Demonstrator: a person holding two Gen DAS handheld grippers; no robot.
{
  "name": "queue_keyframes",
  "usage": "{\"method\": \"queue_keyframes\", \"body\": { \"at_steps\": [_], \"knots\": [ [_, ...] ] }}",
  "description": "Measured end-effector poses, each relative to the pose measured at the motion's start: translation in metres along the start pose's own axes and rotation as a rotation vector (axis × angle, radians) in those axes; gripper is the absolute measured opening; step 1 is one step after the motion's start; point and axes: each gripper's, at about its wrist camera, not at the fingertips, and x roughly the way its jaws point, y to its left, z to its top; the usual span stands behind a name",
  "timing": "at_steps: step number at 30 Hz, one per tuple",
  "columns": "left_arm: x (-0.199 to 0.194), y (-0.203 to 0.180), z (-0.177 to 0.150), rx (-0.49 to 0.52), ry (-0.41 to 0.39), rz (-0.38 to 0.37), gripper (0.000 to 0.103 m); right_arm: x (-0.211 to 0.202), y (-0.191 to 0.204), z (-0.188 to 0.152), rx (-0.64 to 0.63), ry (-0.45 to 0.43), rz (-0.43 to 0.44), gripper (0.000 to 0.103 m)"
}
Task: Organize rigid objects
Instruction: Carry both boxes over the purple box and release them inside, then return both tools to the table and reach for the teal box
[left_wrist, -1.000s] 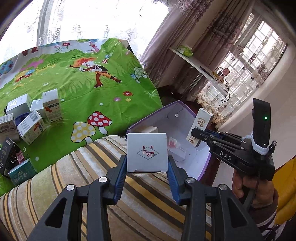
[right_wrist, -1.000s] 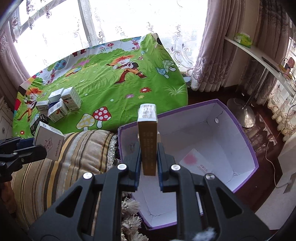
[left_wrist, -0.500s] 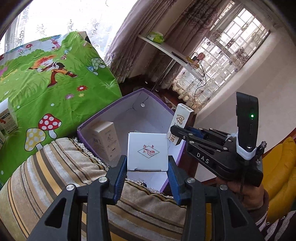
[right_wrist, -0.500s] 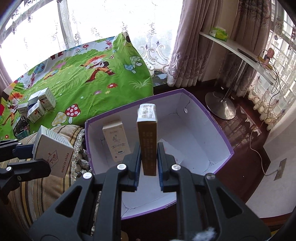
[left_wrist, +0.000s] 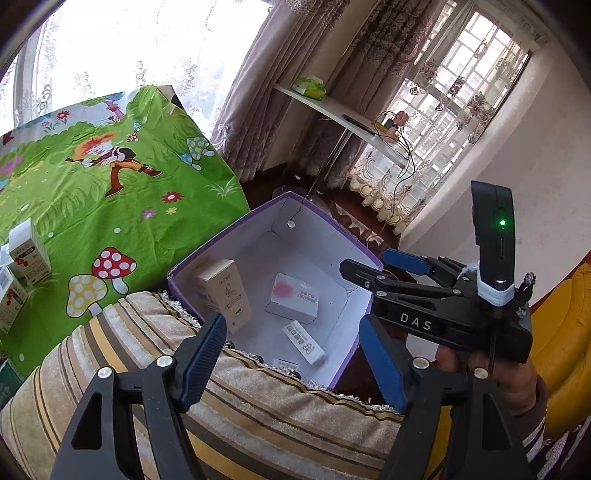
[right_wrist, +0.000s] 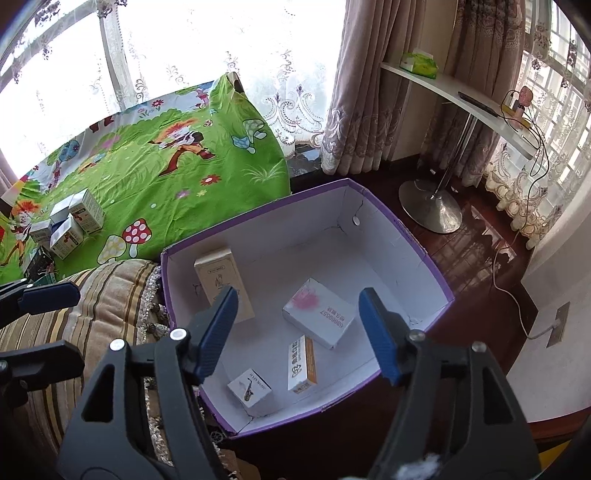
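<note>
Four cartons (right_wrist: 318, 318) fill the right view; left shows three.

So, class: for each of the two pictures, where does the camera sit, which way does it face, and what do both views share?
Left wrist: on the left gripper, looking down over a striped cushion; the right gripper and hand show.
Right wrist: on the right gripper, looking down; the left gripper's blue fingers show.
Shared: purple-rimmed white cardboard box, pink-printed white carton. Both grippers' jaws are opening, empty.

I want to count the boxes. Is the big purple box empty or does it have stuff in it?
Not empty. The purple box has no lid on and holds four small boxes: a tan box, a pink-marked box, an orange-edged box and a saxophone box.
</note>
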Motion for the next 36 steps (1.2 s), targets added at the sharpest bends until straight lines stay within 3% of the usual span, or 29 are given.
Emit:
{"method": "queue_keyframes", "body": {
  "at_steps": [3, 5, 10, 17, 21, 23, 30, 36],
  "knots": [
    [-0.014, 0.006, 0.0, -0.001, -0.061, 0.079, 0.075, -0.007, 0.006, 0.004, 0.002, -0.03, 0.015, 0.078],
    [-0.024, 0.01, 0.0, 0.005, -0.114, 0.143, 0.075, -0.013, 0.01, 0.007, 0.005, -0.057, 0.009, 0.087],
    [-0.046, 0.019, 0.0, 0.045, -0.194, 0.21, 0.075, -0.023, 0.024, 0.016, 0.004, -0.101, -0.021, 0.096],
    [-0.079, 0.045, -0.002, 0.008, -0.259, 0.228, 0.075, -0.028, 0.054, 0.022, -0.055, -0.117, 0.046, 0.096],
    [-0.1, 0.065, -0.01, -0.02, -0.3, 0.219, 0.075, -0.032, 0.075, 0.021, -0.085, -0.121, 0.144, 0.096],
    [-0.11, 0.076, -0.016, -0.044, -0.311, 0.243, 0.075, -0.031, 0.085, 0.021, -0.09, -0.117, 0.204, 0.096],
    [-0.14, 0.131, -0.043, -0.214, -0.323, 0.303, 0.075, -0.023, 0.128, 0.016, -0.178, -0.09, 0.236, 0.096],
    [-0.151, 0.178, -0.069, -0.393, -0.267, 0.364, 0.075, -0.012, 0.154, 0.012, -0.217, -0.05, 0.272, 0.096]
  ]
}}
